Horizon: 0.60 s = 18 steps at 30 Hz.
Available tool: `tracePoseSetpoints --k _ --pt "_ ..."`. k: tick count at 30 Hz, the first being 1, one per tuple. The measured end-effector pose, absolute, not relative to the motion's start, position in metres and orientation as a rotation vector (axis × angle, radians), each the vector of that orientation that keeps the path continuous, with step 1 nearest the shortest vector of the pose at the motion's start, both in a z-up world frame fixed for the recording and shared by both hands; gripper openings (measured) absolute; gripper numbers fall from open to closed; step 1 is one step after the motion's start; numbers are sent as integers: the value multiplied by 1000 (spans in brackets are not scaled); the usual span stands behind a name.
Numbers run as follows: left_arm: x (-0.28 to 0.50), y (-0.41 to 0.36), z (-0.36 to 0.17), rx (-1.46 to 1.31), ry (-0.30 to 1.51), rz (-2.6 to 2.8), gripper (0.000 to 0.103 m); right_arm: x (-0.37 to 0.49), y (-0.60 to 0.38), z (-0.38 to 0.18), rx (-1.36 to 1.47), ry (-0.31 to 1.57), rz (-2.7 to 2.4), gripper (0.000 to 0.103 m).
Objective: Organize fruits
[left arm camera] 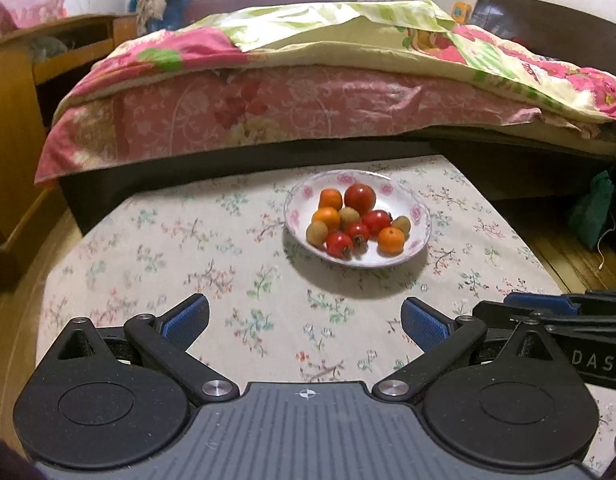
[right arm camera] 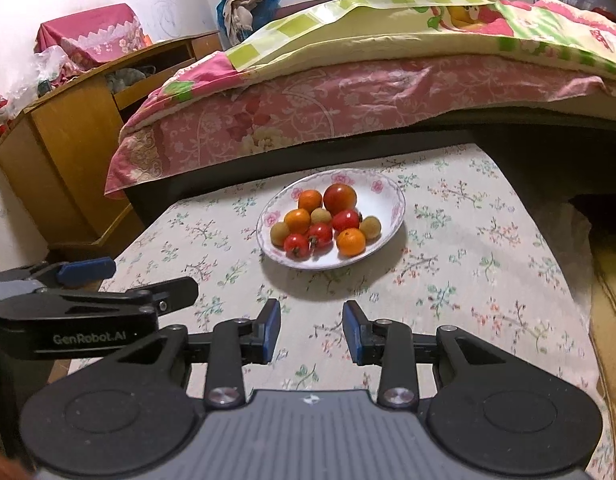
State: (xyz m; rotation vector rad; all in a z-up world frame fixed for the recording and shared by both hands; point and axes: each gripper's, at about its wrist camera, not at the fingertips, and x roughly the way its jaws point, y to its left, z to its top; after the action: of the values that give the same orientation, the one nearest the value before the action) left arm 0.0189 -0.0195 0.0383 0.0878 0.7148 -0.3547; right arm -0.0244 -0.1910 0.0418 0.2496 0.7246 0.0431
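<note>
Left wrist view: the left tool (left arm camera: 306, 318) hung with its fingers wide apart and nothing between them, short of a plate (left arm camera: 417, 240) of mixed fruit on the cloth-covered bench (left arm camera: 148, 248); the right tool (left arm camera: 547, 312) showed side-on at the right edge.
Oranges (left arm camera: 391, 240), red persimmons (left arm camera: 339, 245), kiwis (left arm camera: 317, 233) and one bigger red fruit (left arm camera: 360, 197) lay heaped and touching, so lifting one would likely nudge its neighbours.

Right wrist view: the right tool (right arm camera: 311, 330) also stood open, more narrowly and empty, near the plate (right arm camera: 391, 224) but apart from it.
Judged by looks, the persimmons (right arm camera: 296, 245) were soft and smooth-skinned, wanting a light squeeze across the widest part; the oranges (right arm camera: 351, 241) seemed firmer and light, and the front one, free on its near side, looked easiest to take.
</note>
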Motion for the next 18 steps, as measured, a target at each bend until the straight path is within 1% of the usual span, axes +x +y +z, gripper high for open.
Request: tracePoseSetpoints --k 8,18 --pt "4 -20 36 139 681 -306 103 -44 -185 38 267 740 36 34" --pt "-4 -25 26 184 738 -303 103 -54 -183 33 277 757 29 34"
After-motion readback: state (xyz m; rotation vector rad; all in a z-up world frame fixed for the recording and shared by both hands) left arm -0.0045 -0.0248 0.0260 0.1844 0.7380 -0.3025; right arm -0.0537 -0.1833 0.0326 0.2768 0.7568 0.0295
